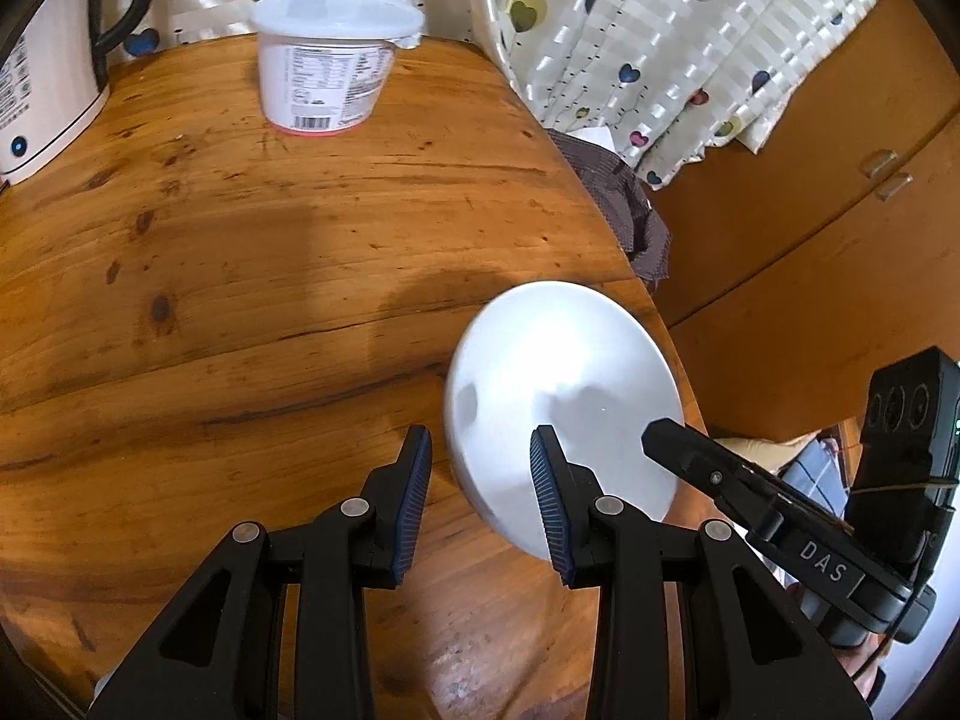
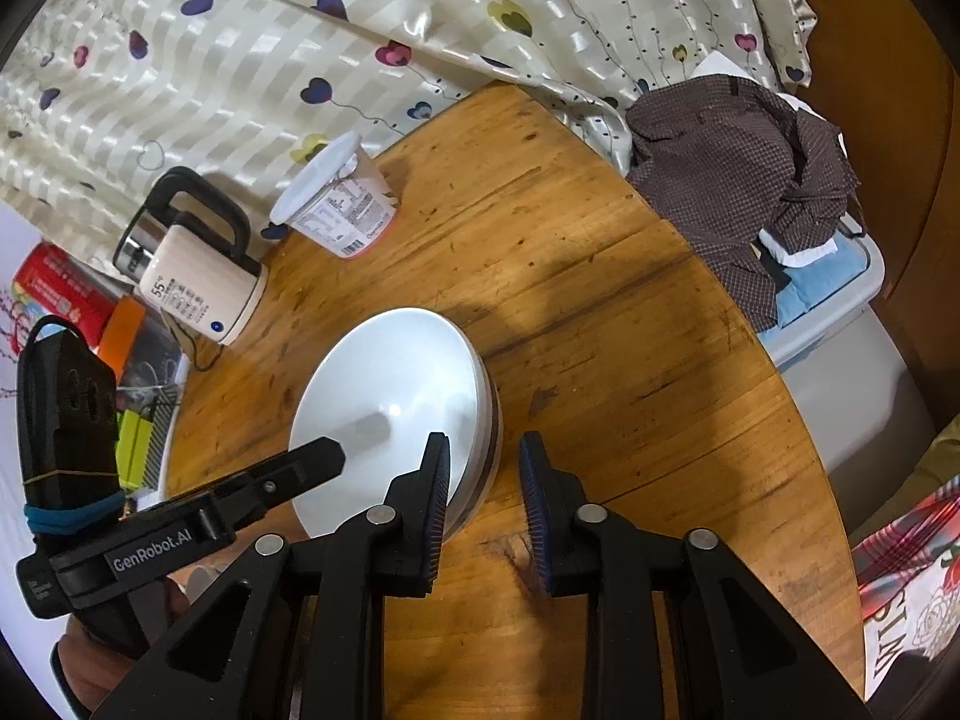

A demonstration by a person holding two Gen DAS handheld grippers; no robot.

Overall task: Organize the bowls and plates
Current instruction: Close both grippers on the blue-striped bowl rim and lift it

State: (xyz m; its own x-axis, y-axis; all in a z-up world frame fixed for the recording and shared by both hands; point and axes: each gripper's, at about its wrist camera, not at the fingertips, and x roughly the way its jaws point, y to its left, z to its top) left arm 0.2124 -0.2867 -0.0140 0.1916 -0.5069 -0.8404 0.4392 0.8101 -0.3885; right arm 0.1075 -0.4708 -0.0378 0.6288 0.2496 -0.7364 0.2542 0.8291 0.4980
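Left claw (image 1: 480, 480) and right claw (image 2: 483, 480) part open, astride white bowl (image 1: 570, 360) rim, maybe not squeezing.

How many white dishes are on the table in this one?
1 for certain: a white dish near the edge of the table. Its rim looks layered in the right wrist view, so more may be stacked beneath.

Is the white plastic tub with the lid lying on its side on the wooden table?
No, the white plastic tub stands upright on the round wooden table, lid on top.
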